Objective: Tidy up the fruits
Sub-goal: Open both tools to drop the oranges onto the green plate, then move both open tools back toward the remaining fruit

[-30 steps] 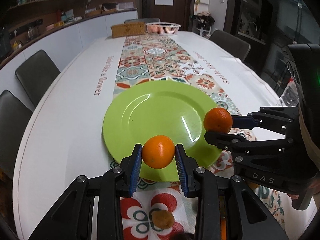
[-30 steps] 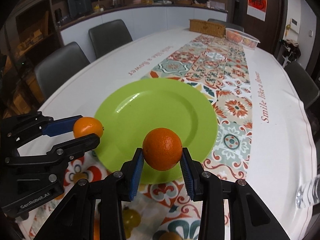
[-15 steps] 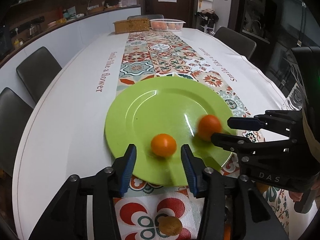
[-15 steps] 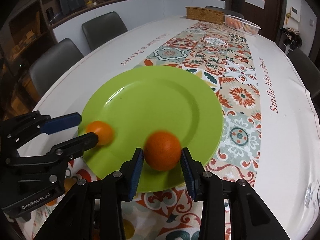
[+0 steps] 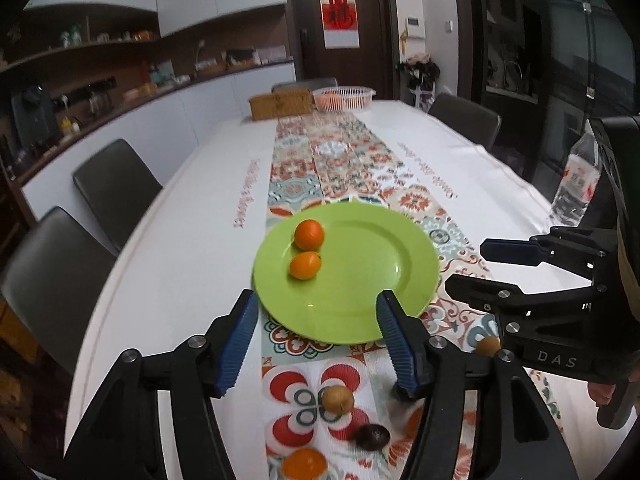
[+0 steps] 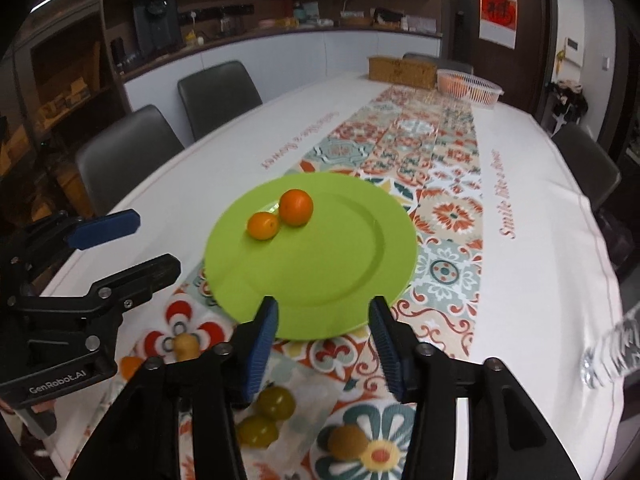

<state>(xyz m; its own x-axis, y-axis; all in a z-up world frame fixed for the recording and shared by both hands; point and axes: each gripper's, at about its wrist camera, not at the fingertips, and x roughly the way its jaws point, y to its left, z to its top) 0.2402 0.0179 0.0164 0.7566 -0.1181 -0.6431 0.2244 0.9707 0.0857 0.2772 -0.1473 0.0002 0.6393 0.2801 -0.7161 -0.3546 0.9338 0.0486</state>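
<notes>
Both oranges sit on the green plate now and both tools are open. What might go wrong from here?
The two oranges sit touching near the green plate's far-left rim; a bump may roll one off. The kiwi and dark fruit lie close together under the left tool, so a grab may knock the neighbour.

Glossy, probably plastic green plate (image 5: pixel 404 264)

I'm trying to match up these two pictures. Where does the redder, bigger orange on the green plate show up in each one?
Left wrist view: the bigger orange sits at the plate's far left, just behind the smaller orange.
Right wrist view: the bigger orange sits at the plate's far left, just right of the smaller orange.
Shared landmark: the green plate.
</notes>
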